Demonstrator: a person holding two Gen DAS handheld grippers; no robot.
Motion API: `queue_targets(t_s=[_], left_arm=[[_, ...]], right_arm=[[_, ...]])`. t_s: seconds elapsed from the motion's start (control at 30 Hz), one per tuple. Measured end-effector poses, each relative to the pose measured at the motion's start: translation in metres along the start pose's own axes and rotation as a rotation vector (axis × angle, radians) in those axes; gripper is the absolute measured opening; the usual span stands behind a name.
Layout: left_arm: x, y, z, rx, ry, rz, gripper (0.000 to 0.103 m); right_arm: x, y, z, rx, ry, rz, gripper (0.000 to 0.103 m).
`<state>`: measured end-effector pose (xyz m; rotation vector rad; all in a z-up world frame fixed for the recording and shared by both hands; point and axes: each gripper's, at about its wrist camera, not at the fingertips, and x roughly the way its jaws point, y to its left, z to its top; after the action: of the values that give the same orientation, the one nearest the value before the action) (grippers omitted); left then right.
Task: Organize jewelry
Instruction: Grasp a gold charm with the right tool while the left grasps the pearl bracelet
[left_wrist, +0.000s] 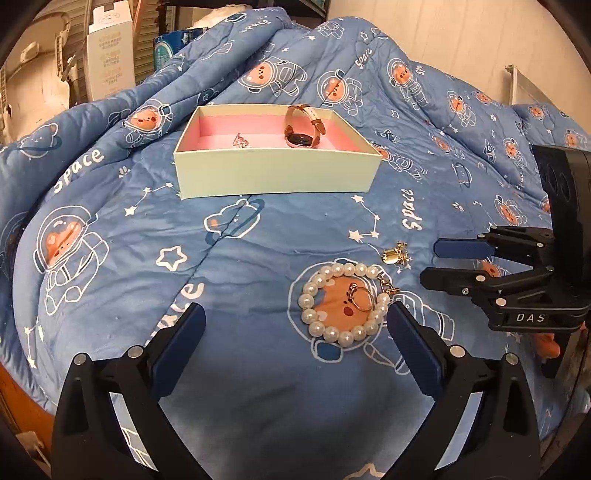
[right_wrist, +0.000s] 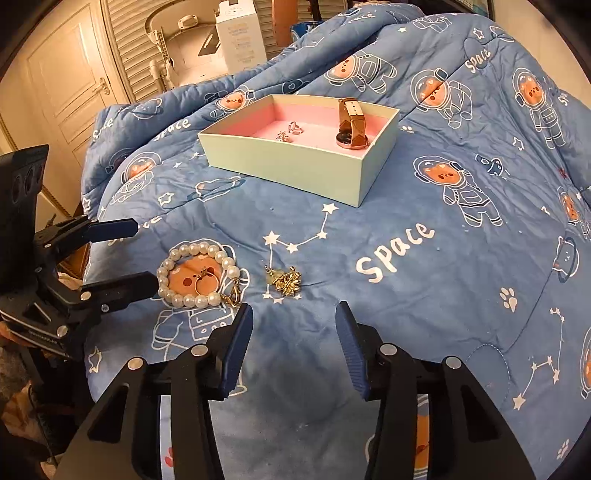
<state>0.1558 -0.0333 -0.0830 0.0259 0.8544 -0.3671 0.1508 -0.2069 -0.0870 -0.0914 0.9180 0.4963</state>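
Both tools gape, empty; only the right view shows the box's (right_wrist: 295, 173) second, perhaps earring.

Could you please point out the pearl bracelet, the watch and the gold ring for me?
pearl bracelet (left_wrist: 309, 315): left wrist view, a pearl on its left side.
watch (left_wrist: 300, 140): left wrist view, dark face.
gold ring (left_wrist: 362, 297): left wrist view, the band, inside the bracelet's loop.

I read "Space" printed many times on the blue quilt (right_wrist: 424, 266); my right gripper (left_wrist: 432, 264) carries "DAS".
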Motion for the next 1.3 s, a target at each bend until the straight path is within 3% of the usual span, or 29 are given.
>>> queue_targets(t_s=[0.03, 0.1, 0.27, 0.4, 0.53, 0.73, 1.1, 1.3], left_arm=[[0.002, 0.0, 0.0, -0.001, 0.002, 0.003, 0.094], [0.007, 0.0, 0.001, 0.003, 0.023, 0.0, 0.079], [0.021, 0.004, 0.001, 0.005, 0.065, 0.009, 0.063], [0.029, 0.003, 0.004, 0.028, 0.118, 0.018, 0.065], [0.035, -0.003, 0.008, 0.042, 0.152, 0.018, 0.076], [0.037, -0.012, 0.005, 0.058, 0.113, 0.053, 0.078], [0.028, -0.013, 0.005, 0.063, 0.076, 0.03, 0.03], [0.021, -0.015, 0.007, 0.042, 0.07, 0.005, 0.014]], right_arm=[[0.001, 0.0, 0.001, 0.001, -0.002, 0.001, 0.043], [0.002, 0.0, 0.002, -0.002, -0.006, 0.004, 0.04], [0.009, 0.002, 0.006, -0.016, -0.009, 0.005, 0.034], [0.017, 0.005, 0.009, -0.042, -0.001, -0.015, 0.03], [0.023, 0.005, 0.011, -0.053, 0.004, -0.011, 0.026], [0.026, 0.005, 0.011, -0.06, 0.005, 0.0, 0.018], [0.021, 0.002, 0.008, -0.031, 0.0, 0.014, 0.017], [0.012, 0.0, 0.005, -0.021, -0.001, 0.013, 0.017]])
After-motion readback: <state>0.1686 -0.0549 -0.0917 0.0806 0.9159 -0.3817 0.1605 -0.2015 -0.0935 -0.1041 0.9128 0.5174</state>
